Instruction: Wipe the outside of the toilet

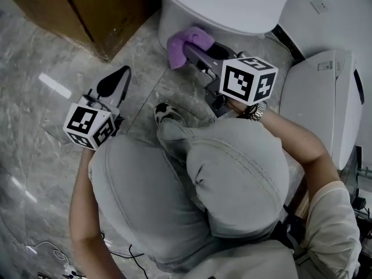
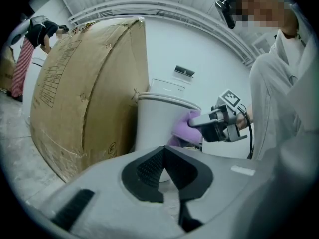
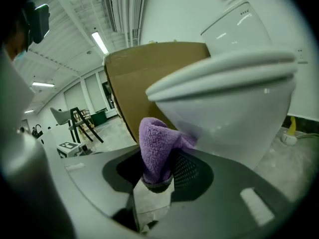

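Purple cloth [image 1: 185, 44] on white toilet [image 1: 221, 4] bowl.
Bunched, fluffy cloth clamped in right gripper [image 1: 195, 56], pressed against glossy bowl side; left gripper [image 1: 114, 85] jaws together, empty.

We can read no word, brand or number here. The cardboard box [image 2: 84, 108] bears rows of print on its side and a small round mark low down, all too blurred for us to make out.
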